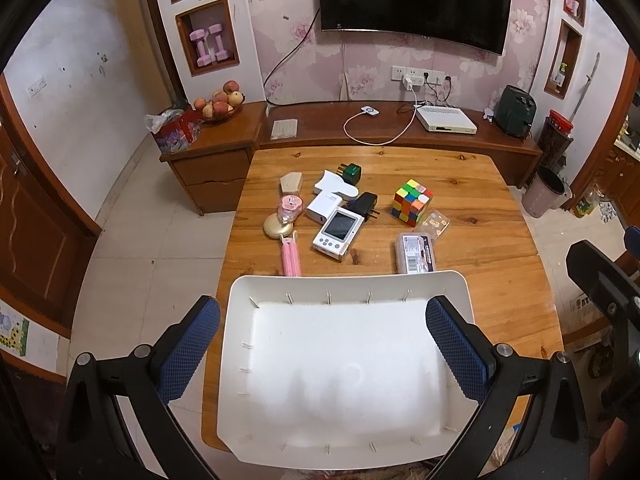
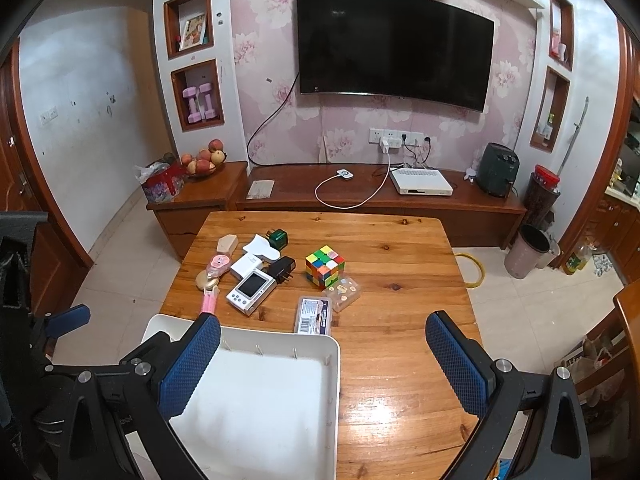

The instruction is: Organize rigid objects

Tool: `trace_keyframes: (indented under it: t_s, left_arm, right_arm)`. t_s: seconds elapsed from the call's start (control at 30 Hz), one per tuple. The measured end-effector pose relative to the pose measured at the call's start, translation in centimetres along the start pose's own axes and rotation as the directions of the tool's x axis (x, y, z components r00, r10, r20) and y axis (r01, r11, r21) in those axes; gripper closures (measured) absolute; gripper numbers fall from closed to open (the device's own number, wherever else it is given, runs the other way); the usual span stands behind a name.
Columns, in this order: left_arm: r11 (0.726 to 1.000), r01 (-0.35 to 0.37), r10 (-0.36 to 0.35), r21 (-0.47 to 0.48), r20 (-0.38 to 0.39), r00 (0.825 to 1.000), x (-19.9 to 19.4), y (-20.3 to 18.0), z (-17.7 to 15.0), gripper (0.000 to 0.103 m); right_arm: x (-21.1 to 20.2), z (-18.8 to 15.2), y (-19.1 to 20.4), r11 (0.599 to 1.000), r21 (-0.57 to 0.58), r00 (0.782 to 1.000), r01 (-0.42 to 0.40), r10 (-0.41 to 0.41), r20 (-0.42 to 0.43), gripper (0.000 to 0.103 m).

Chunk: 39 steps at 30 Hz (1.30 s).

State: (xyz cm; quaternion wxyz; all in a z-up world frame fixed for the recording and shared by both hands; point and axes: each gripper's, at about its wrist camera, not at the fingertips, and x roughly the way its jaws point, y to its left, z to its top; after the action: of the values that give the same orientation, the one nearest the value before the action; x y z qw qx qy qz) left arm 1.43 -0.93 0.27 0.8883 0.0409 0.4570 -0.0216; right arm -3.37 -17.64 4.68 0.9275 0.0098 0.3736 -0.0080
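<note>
An empty white tray (image 1: pixel 240 360) (image 2: pixel 332 380) sits at the near edge of the wooden table (image 1: pixel 500 240) (image 2: pixel 400 320). Beyond it lie a Rubik's cube (image 1: pixel 412 201) (image 2: pixel 325 266), a white handheld device with a screen (image 1: pixel 338 233) (image 2: pixel 251 287), a clear case with a label (image 1: pixel 416 253) (image 2: pixel 314 315), a small clear box (image 1: pixel 436 222) (image 2: pixel 343 293), a black plug (image 1: pixel 366 205) (image 2: pixel 282 269), a green adapter (image 1: pixel 351 174) (image 2: pixel 279 238), white chargers (image 1: pixel 335 188), a pink stick (image 1: pixel 291 258) (image 2: pixel 209 302) and a gold compact (image 1: pixel 276 226). My left gripper (image 1: pixel 323 344) is open above the tray. My right gripper (image 2: pixel 323 364) is open over the tray's right edge.
A low TV cabinet (image 2: pixel 460 200) stands behind the table with a white set-top box (image 2: pixel 421 187) and cables. A fruit bowl (image 2: pixel 202 160) sits on a side cabinet at the left. A waste bin (image 2: pixel 526 250) stands on the floor at the right.
</note>
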Motion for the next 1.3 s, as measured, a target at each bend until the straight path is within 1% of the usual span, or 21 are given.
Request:
trace_keyframes:
  t_s: [0.27,0.67,0.83,0.93,1.1,1.3]
  left_arm:
    - [1.000,-0.019,0.020,-0.009,0.043,0.999,-0.8,0.8,1.3,0.001]
    - [0.998,-0.068,0.068,0.001,0.068,0.995,0.2,1.4,3.1,0.001]
    - [0.998,-0.064,0.064,0.008,0.075,0.995,0.9,1.4,4.2,0.001]
    - [0.998,-0.064,0.063,0.012,0.074,0.995,1.7,1.2,5.1,0.001]
    - [0.997,-0.063,0.061,0.033,0.055,0.997,4.0,0.8,6.0,0.001]
    - [0.998,-0.052,0.051,0.029,0.022,0.998,7.1,1.0,7.0,0.001]
  right_arm:
    - [-0.5,1.0,0.2,1.000,-0.011,1.000,-0.006,0.006,0.027,0.000]
    - [0.2,2.8,0.9,0.999,-0.042,0.999,-0.006,0.008,0.048,0.000]
    - [0.8,3.5,0.8,0.999,-0.044,0.998,-0.010,0.013,0.059,0.000]
    - [1.3,4.1,0.7,0.999,-0.040,0.998,-0.022,0.024,0.057,0.000]
    - [2.5,4.6,0.3,0.999,-0.040,0.999,-0.014,0.016,0.052,0.000]
    - [5.0,5.4,-1.3,0.999,0.005,0.999,-0.032,0.032,0.018,0.000]
